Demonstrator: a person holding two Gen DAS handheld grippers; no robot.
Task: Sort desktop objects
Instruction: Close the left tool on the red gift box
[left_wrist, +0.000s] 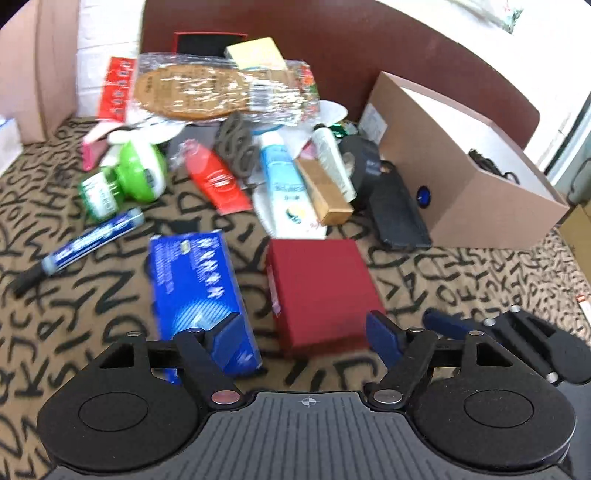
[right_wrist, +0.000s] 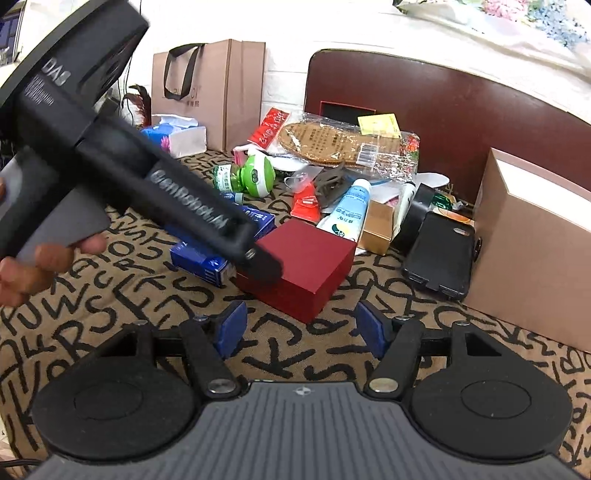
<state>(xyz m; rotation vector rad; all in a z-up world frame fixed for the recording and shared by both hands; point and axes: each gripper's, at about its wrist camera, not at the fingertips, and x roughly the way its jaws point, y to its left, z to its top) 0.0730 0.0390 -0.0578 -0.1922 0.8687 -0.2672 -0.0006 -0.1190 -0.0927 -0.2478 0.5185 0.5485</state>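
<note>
Hovering over the red box (left_wrist: 317, 291), left gripper (left_wrist: 306, 328) and right gripper (right_wrist: 301, 325) fingers apart, empty.

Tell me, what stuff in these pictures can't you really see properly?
- Blue box, right wrist view: the left gripper covers its middle.
- Inside of the cardboard box, left wrist view: only a black cord shows; the wall hides the rest.
- Print on the blue-and-white tube, left wrist view: too blurred to read.
- Person's hand, right wrist view: cut off by the left edge.
</note>
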